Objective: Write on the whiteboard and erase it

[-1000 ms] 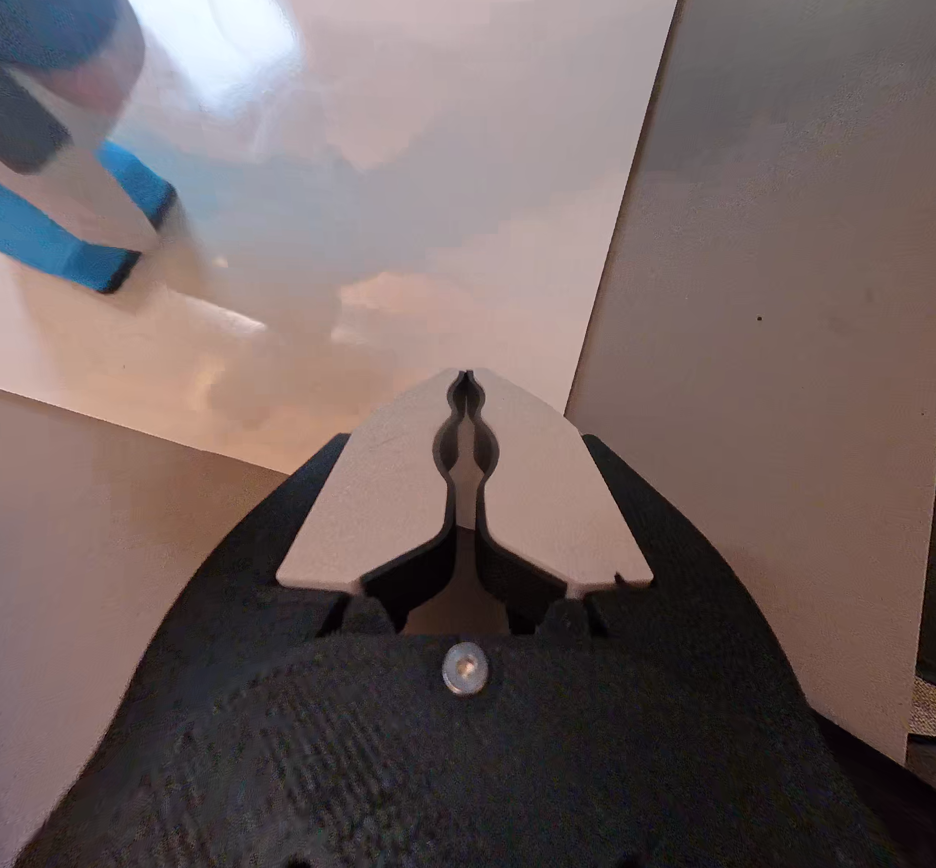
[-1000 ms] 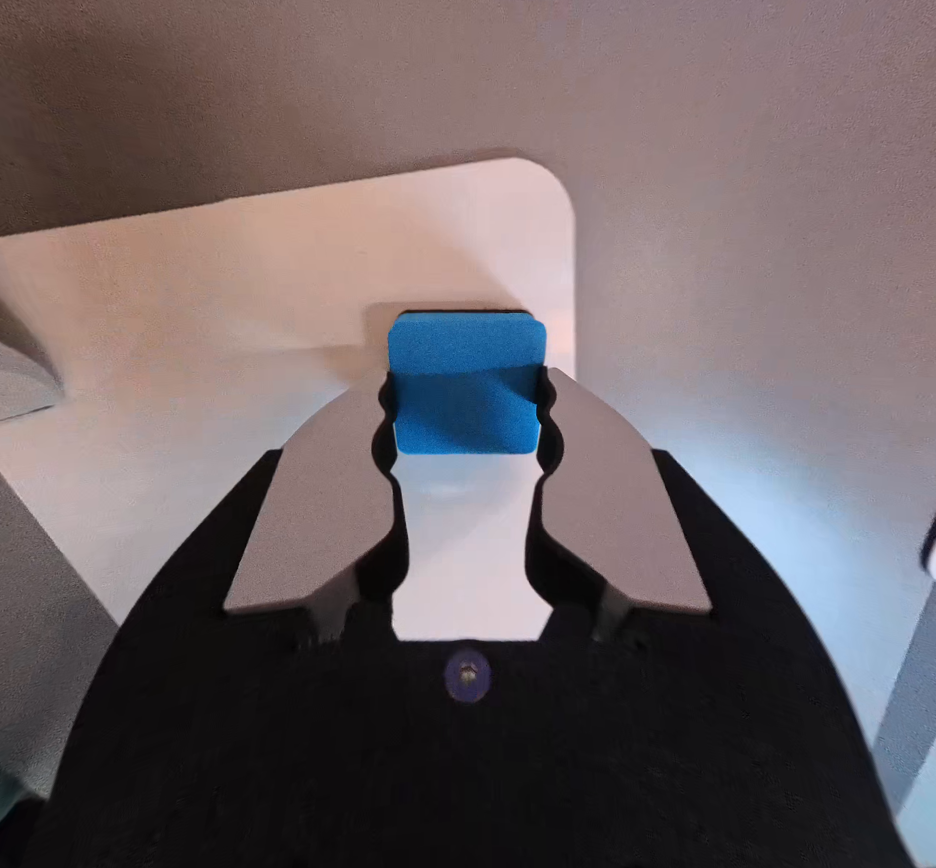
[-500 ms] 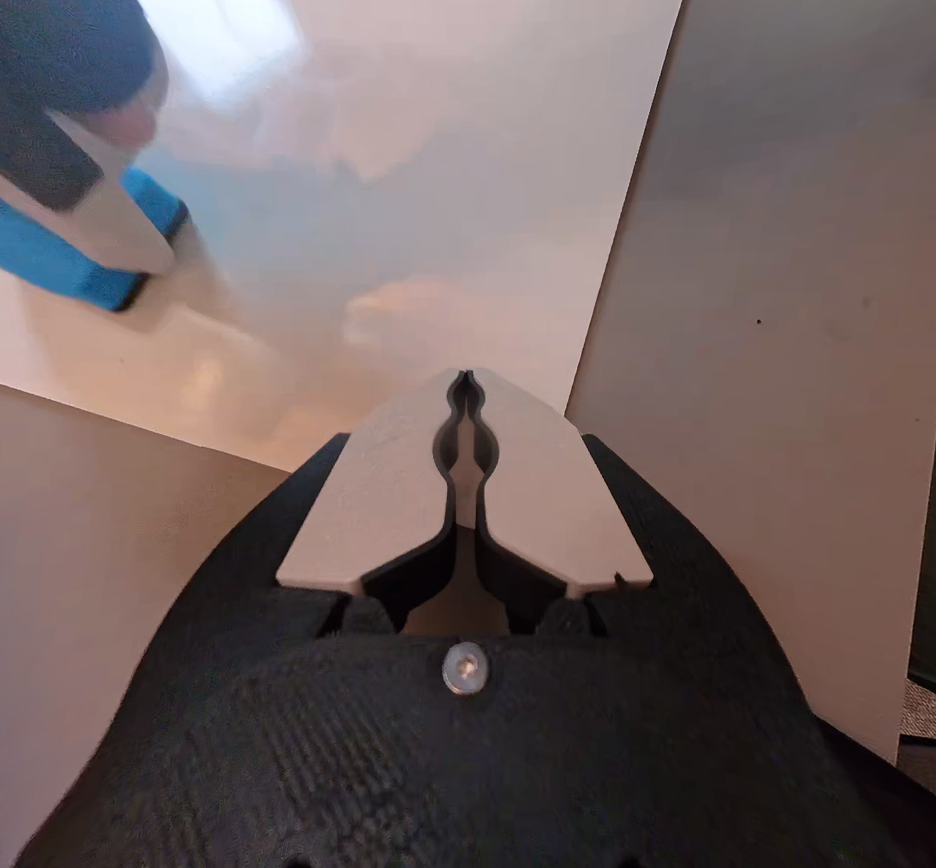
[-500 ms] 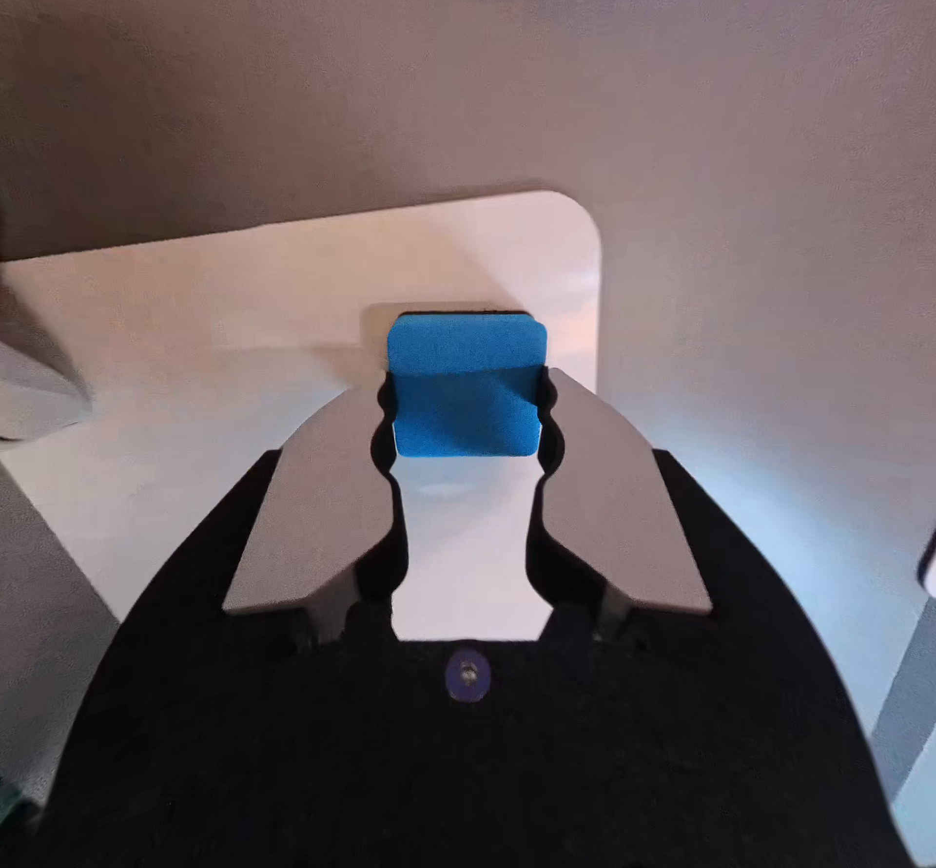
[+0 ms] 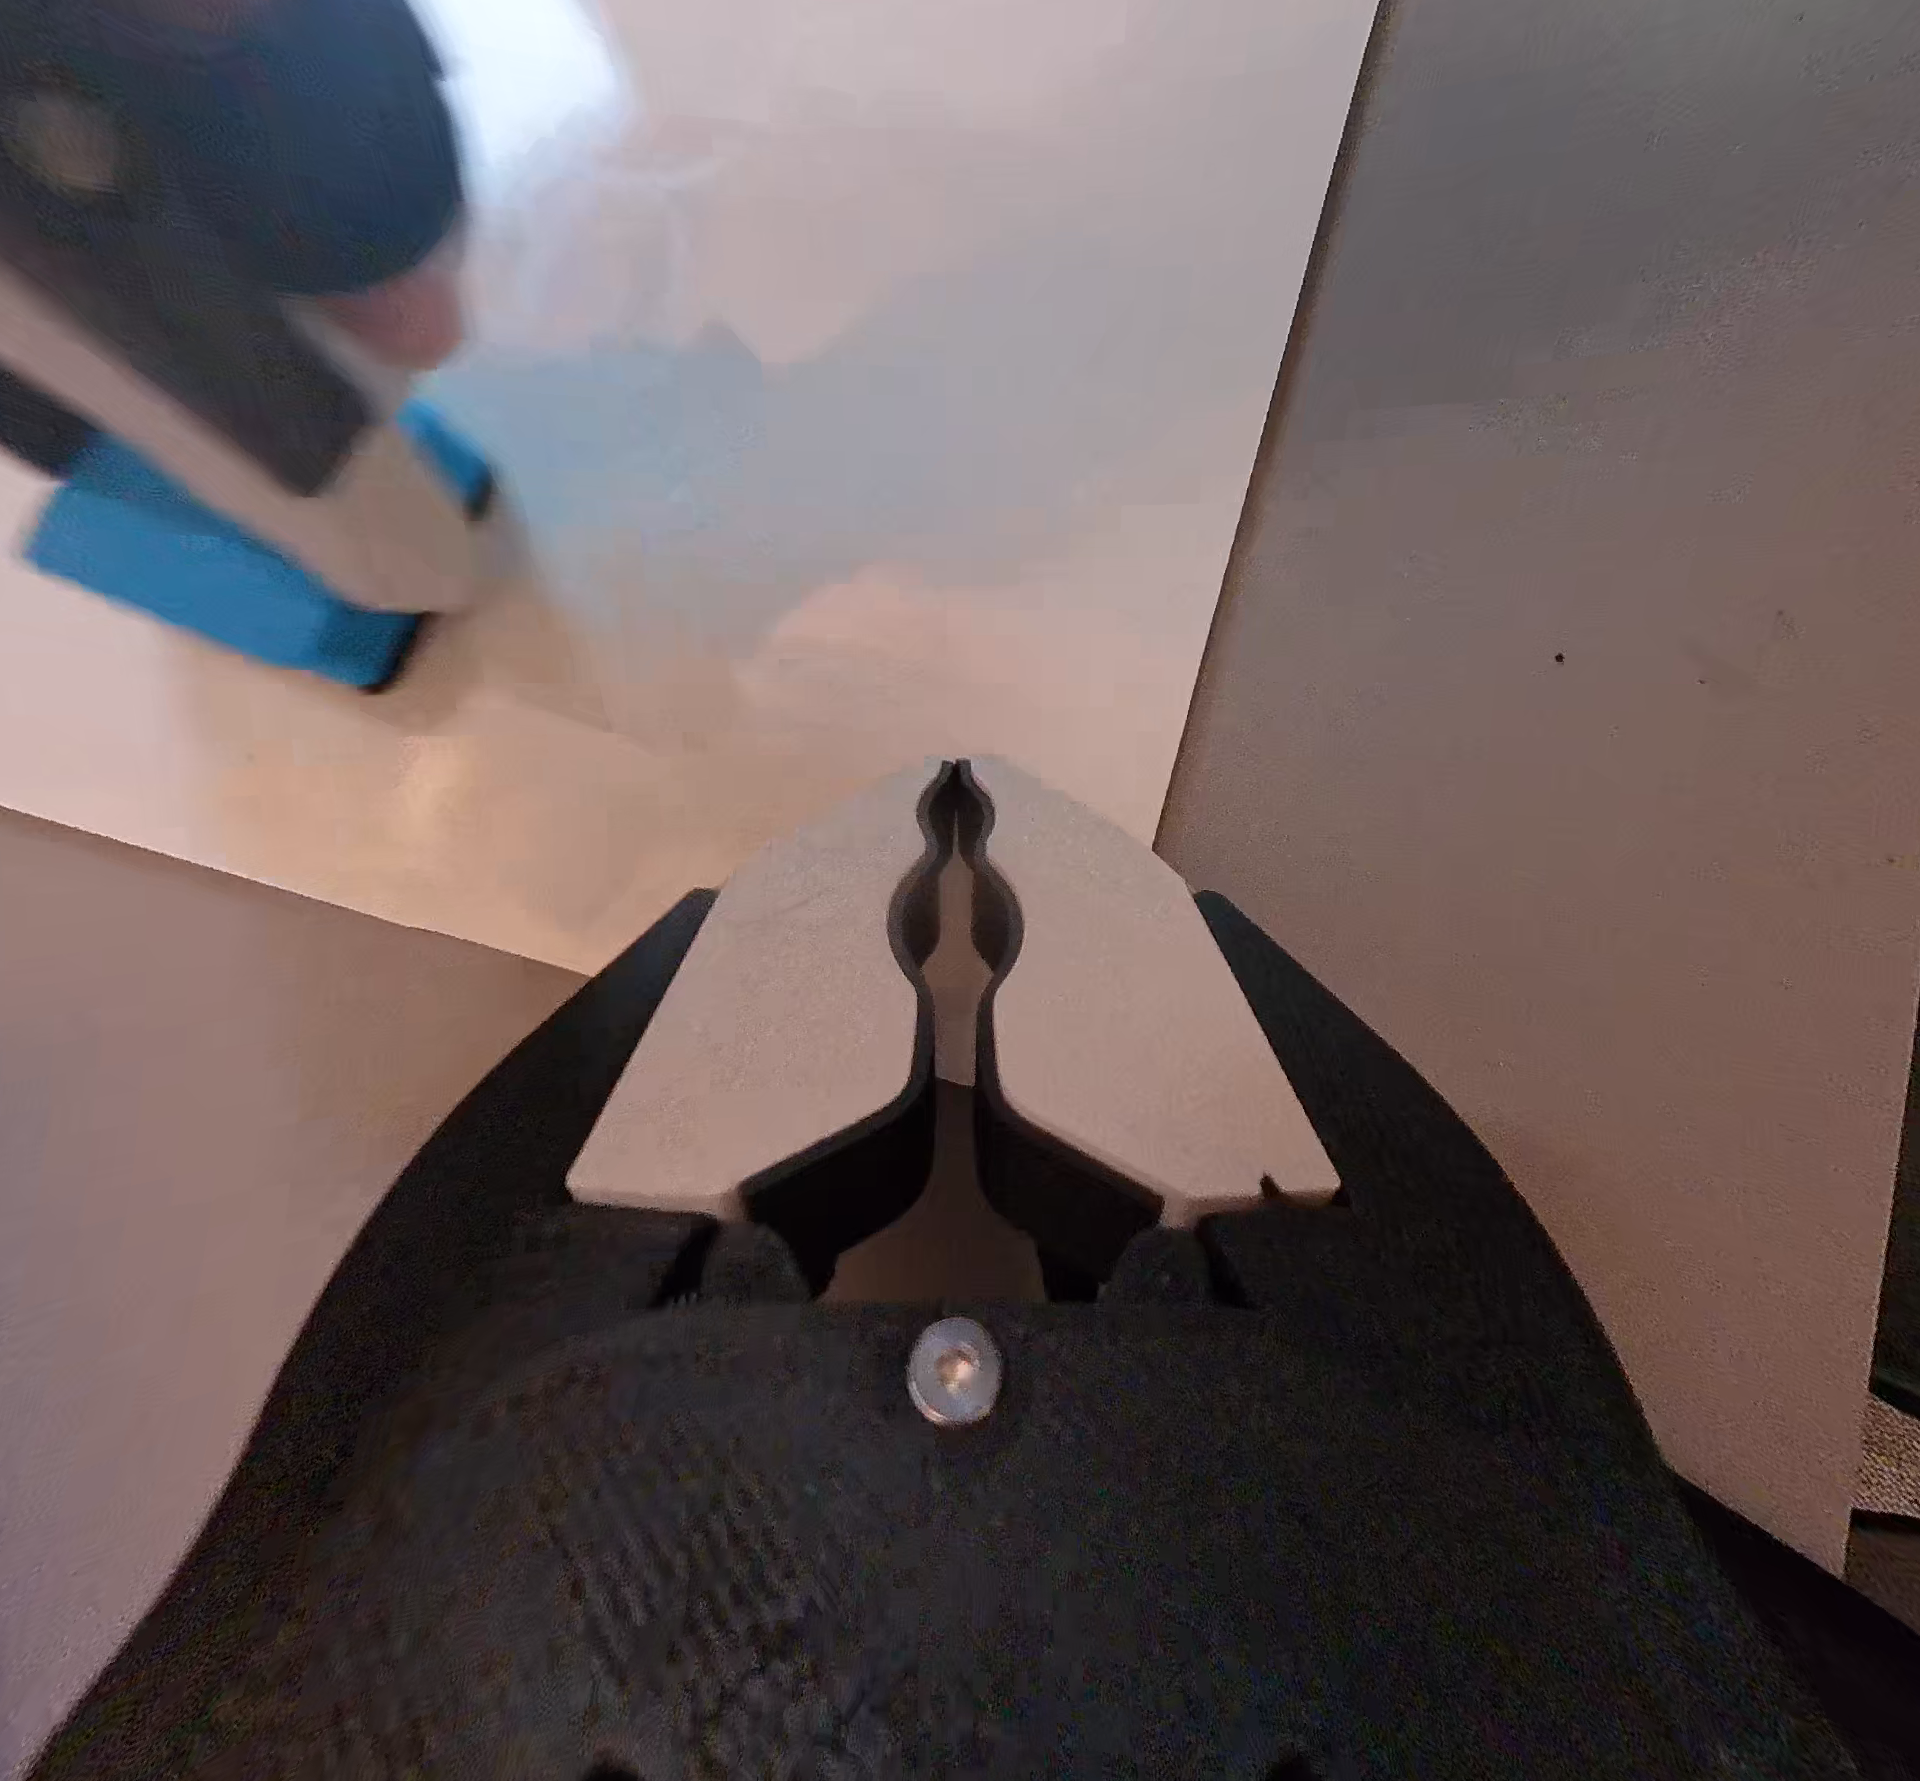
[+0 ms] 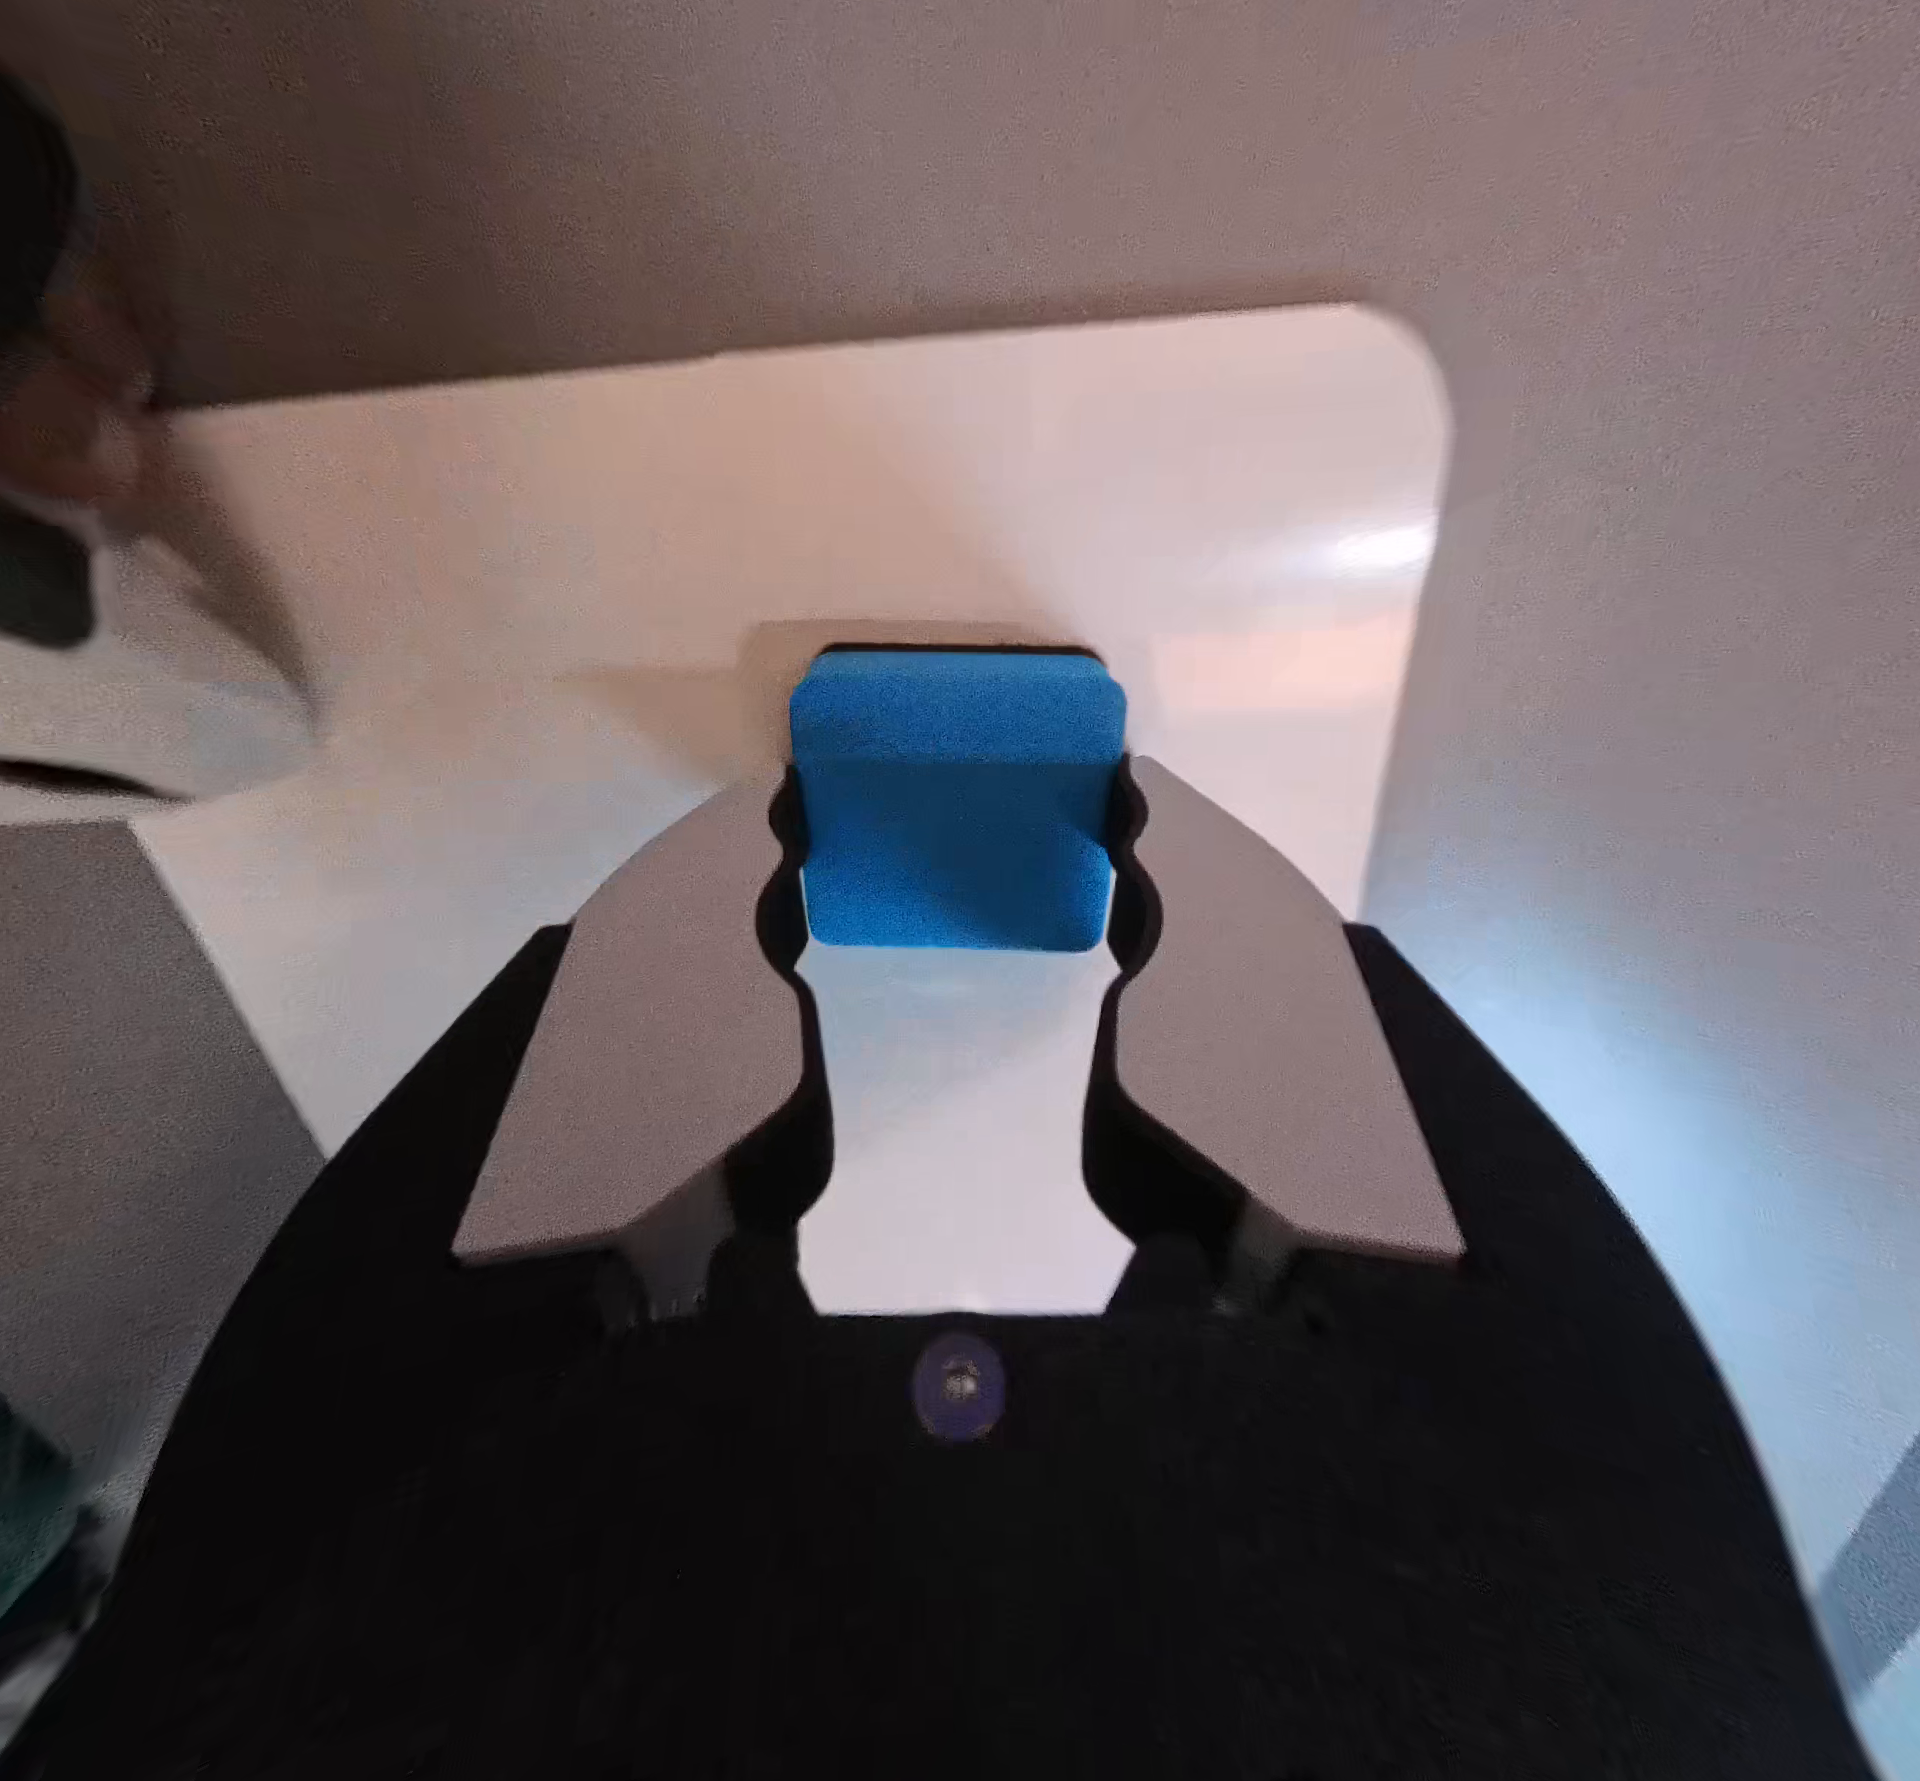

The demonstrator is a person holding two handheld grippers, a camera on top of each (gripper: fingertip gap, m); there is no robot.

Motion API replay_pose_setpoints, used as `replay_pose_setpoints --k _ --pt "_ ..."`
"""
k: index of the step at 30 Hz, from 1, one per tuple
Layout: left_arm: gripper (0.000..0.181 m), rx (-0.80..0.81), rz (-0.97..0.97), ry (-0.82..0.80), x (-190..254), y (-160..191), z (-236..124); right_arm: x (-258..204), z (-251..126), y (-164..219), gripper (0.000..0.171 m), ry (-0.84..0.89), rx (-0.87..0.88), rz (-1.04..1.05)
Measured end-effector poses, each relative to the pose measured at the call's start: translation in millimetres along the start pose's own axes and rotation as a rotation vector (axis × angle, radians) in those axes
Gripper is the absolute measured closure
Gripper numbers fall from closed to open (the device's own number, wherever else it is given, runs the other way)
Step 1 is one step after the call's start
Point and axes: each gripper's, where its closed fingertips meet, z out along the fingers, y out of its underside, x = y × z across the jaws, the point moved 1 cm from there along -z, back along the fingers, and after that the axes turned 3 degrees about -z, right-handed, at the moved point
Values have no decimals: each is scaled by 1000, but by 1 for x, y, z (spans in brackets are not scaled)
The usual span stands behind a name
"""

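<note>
1. Tabletop (image 5: 1610,505), a dull beige-grey surface, fills the background in both wrist views and carries everything else.
2. Whiteboard (image 6: 1039,505), glossy white with a rounded corner at the upper right of the right wrist view, lies flat on the tabletop; in the left wrist view its straight edge runs diagonally down the middle, and its surface (image 5: 883,225) shows soft reflections with no marks that can be made out.
3. Right gripper (image 6: 954,775), black-bodied with pale grey fingers (image 6: 665,1004), is clamped on the blue eraser, one finger against each of its sides. In the left wrist view the same gripper appears blurred at the upper left (image 5: 343,505), tilted down onto the board.
4. Left gripper (image 5: 956,767) has its jaws closed tip to tip with nothing between them (only a thin wavy slit shows along the fingers). It sits over the near corner of the whiteboard, where the board's edge meets the tabletop; whether the tips touch the board cannot be told.
5. Blue eraser (image 6: 951,838), a small foam block with a thin dark layer on its underside, rests pressed on the whiteboard, well inside the rounded corner. From the left wrist view it shows as a blue wedge (image 5: 208,578) under the right gripper's fingers.
</note>
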Motion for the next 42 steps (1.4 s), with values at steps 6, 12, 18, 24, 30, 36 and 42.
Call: replay_pose_setpoints --k 6,12,18,24,30,36,42 --pt "181 6 -8 6 -1 0 0 5 -1 6 115 3 27 4" --pt "181 4 9 13 0 0 -1 -28 -7 34 114 33 29 -59" --pt "181 5 2 12 0 1 -1 -33 -21 40 103 14 72 -59" --pt "181 5 5 17 0 1 -1 -38 -25 40 100 -30 101 -68" --pt "181 4 9 16 0 2 -2 -23 -15 20 120 -8 125 -60" --pt "181 1 13 12 -1 1 -2 12 -8 -29 121 1 196 24" --pt "181 3 17 19 0 0 -3 -33 -8 -25 121 -44 98 -140"
